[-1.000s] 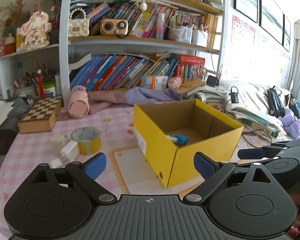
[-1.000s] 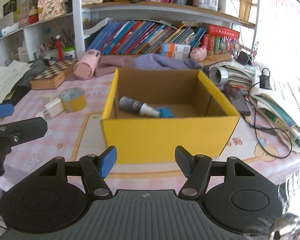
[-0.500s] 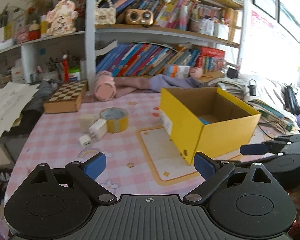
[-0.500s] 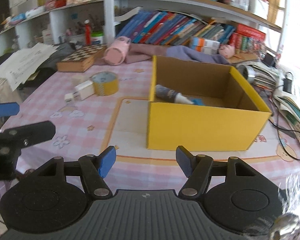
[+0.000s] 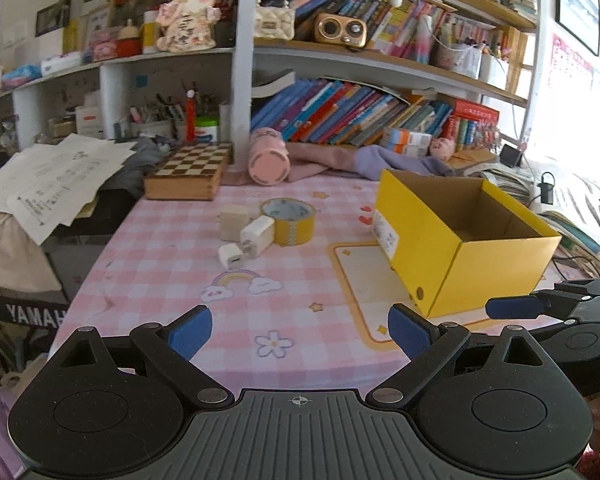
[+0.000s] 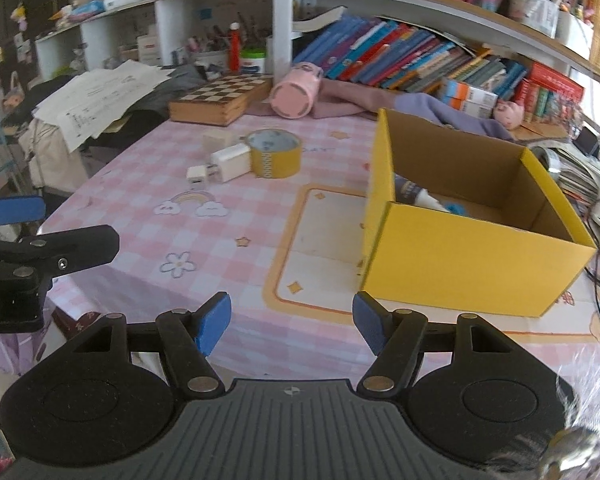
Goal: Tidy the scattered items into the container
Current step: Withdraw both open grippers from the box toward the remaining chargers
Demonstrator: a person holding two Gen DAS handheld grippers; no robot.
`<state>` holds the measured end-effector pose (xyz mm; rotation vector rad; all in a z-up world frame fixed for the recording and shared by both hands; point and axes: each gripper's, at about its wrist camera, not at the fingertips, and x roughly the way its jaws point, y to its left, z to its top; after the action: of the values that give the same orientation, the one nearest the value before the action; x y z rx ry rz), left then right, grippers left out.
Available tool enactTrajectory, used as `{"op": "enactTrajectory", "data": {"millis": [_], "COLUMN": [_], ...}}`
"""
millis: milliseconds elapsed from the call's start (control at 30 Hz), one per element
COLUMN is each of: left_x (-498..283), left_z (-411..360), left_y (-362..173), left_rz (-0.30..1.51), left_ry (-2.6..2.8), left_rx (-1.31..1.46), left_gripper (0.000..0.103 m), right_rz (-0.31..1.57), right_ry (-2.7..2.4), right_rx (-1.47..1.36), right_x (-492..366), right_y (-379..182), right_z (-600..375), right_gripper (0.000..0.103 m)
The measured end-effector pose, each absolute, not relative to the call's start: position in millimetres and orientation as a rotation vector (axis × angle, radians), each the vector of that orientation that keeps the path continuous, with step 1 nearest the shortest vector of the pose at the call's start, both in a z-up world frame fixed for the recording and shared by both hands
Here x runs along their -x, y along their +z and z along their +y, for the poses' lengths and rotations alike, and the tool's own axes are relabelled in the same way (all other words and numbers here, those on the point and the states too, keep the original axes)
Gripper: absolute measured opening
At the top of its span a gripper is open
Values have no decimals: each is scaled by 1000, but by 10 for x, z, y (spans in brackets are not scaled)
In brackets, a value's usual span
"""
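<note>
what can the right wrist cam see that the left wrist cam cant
Only the right wrist view looks down into the yellow box far enough to show the bottle lying on its floor; it also shows the left gripper's finger at the left edge. Only the left wrist view shows the label on the box's short side and the right gripper's finger at the right edge. Both show the tape roll, the two white chargers beside it, the chessboard box and the pink cup, all outside the box.
</note>
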<state>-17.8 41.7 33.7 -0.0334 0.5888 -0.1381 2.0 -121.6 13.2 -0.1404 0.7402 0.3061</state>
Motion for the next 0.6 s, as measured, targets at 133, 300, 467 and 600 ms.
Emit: {"op": "enactTrajectory", "data": {"millis": [133,300,467,600], "left_x": [211,250,261,249], "left_z": [482,563,645,676], "left_y": [336,342,352,351], "left_rz": [589,587,583,583], "left_ry": [-120,-96,-71,-68], "left_rx": [35,31,38,34], "left_gripper": [97,97,97,97], "right_rz": [738,737,732,731], "right_ry": [332,357,382,386], "right_rx": [157,166,179,179], "right_x": [-18,-29,-48,-71], "right_y": [140,144,160,162], "right_z": [-1114,-1004,-904,-866], "right_gripper": [66,66,66,66]}}
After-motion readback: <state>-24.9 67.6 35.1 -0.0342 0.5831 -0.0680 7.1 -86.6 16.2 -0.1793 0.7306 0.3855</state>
